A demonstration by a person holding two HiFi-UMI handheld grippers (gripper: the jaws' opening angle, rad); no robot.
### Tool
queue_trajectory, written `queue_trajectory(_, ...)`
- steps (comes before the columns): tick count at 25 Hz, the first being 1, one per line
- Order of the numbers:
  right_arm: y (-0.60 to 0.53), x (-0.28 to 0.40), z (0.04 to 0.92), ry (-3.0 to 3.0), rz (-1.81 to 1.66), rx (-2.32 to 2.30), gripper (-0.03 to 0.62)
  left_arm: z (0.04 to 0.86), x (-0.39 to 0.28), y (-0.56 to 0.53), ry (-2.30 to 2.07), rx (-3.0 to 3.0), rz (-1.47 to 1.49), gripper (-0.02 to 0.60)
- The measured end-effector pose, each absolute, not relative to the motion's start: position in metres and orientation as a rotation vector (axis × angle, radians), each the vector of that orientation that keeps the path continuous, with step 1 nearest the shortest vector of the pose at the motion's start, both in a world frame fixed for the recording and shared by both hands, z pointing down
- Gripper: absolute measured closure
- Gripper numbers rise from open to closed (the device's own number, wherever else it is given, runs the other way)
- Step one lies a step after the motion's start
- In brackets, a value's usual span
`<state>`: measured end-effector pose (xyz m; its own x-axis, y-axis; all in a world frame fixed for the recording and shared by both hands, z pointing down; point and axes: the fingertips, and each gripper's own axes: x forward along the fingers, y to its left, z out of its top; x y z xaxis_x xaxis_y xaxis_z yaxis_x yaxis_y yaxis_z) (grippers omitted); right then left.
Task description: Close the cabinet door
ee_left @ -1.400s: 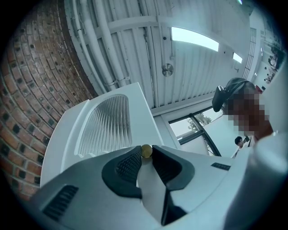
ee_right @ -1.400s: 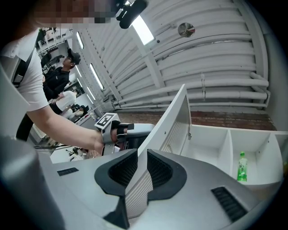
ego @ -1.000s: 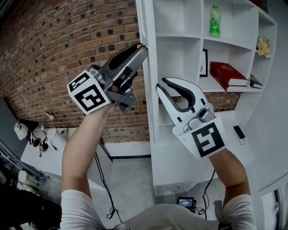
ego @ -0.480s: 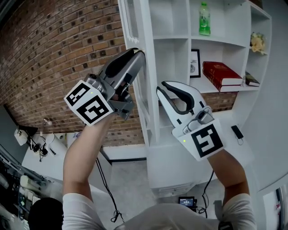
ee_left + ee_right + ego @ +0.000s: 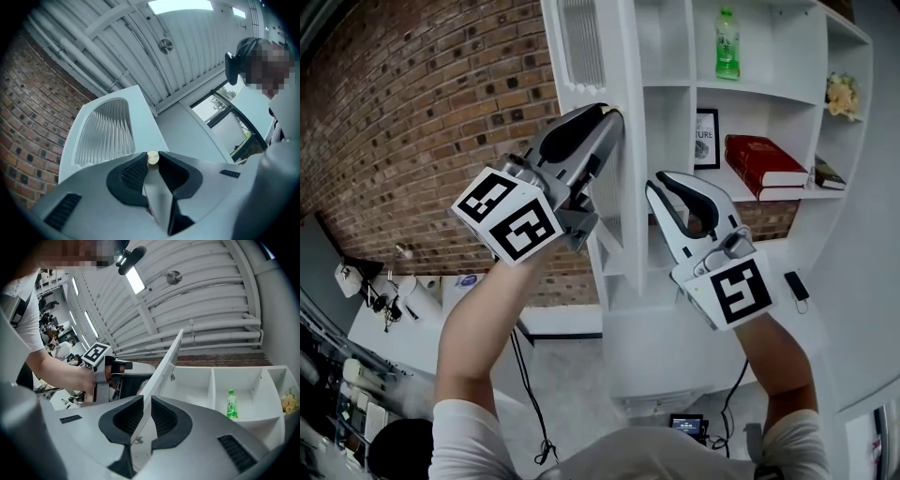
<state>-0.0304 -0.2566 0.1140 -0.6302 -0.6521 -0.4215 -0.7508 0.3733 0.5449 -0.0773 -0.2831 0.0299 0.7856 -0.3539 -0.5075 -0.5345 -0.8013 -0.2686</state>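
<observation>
The jaws of the left gripper (image 5: 152, 162) are pressed together on the small brass knob (image 5: 153, 157) of the cabinet door (image 5: 143, 112), which they pinch at their very tips. Above the knob, the white frame of the door goes upward, with a ribbed glass pane (image 5: 105, 131) in it. The jaws of the right gripper (image 5: 146, 398) stand a little apart. In the right gripper view the thin edge of the door runs through the narrow gap between them, but I cannot tell if the pads touch it. In the head view the door is partly open, with its edge turned toward the person. The left gripper is at the outer side of the door and the right gripper at the side of the shelves, lower and just beside the edge. Both grippers point up and away from the person. The two bare forearms, left forearm (image 5: 478, 337) and right forearm (image 5: 778, 366), rise from white short sleeves at the bottom of the view. The white cabinet (image 5: 670, 131) has open compartments. A green bottle (image 5: 727, 44) stands upright in an upper one, and a red book (image 5: 764, 159) lies on a lower shelf, near a framed picture (image 5: 705, 138). Behind the door there is a brick wall (image 5: 422, 112), and overhead a ribbed metal ceiling (image 5: 187, 51). At the lower left stands a white bench (image 5: 370, 323) with small things on it.
</observation>
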Motion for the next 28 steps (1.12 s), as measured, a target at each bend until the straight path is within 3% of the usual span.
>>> queue_trajectory(28, -0.299, 0.093, 0.129, 2.47, 1.051, -1.387, 0.527, 0.029, 0.045, -0.36, 0.898, -2.497, 0.44, 0.505)
